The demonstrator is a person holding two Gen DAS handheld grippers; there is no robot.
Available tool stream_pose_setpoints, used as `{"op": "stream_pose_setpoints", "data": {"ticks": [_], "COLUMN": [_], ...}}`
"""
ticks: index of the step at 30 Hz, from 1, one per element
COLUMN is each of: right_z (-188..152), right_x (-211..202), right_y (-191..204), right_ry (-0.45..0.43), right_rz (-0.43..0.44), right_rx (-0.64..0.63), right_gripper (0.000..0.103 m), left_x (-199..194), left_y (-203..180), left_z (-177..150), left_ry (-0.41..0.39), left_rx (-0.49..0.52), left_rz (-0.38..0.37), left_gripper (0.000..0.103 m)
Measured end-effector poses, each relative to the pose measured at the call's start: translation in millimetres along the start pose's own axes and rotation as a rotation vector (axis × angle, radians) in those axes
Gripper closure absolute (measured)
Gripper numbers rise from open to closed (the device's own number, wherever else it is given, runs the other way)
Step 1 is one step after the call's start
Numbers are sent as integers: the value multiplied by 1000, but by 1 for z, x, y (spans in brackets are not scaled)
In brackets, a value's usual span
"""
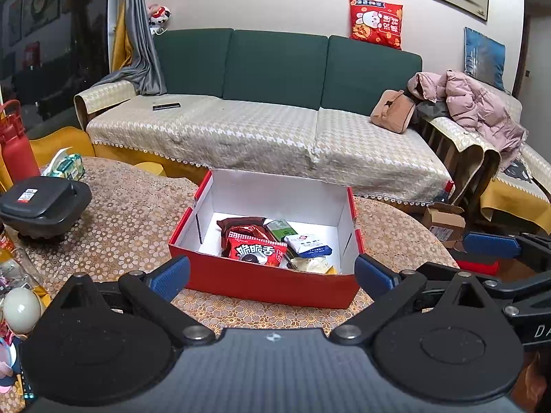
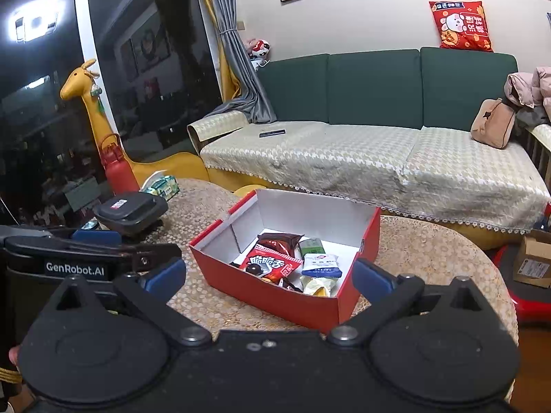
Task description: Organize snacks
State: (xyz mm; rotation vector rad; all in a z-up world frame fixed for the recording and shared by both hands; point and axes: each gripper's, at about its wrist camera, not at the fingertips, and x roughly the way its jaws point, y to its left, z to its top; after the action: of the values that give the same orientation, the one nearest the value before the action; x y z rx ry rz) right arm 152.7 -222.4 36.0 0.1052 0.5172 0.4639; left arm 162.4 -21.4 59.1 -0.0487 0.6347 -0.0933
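The near wall of the red box (image 1: pixel 268 285) hides the lower edges of the snack packets (image 1: pixel 256 249) inside; small print is unreadable. The box sits open on the counter (image 1: pixel 131 213). Left tongs (image 1: pixel 272 272) and right tongs (image 2: pixel 268 275) both gape wide, empty.

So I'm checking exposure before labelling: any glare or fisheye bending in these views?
Right wrist view: ceiling light reflection blows out in the dark window, and the sofa edge bows. Left wrist view: no such glare; the red box is evenly lit, corners vignetted black.
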Motion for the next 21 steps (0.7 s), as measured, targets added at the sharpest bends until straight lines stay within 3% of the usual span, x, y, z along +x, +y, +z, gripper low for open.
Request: {"op": "stream_pose_setpoints", "data": {"ticks": [21], "right_z": [2], "right_x": [-25], "right_y": [9], "right_ry": [-30], "right_rz": [4], "right_rx": [35], "right_gripper": [0], "left_x": [-24], "left_y": [-4], "left_z": [-5], "left_ry": [10], "left_rx": [-7], "left_rz": [-23], "left_gripper": [1]}}
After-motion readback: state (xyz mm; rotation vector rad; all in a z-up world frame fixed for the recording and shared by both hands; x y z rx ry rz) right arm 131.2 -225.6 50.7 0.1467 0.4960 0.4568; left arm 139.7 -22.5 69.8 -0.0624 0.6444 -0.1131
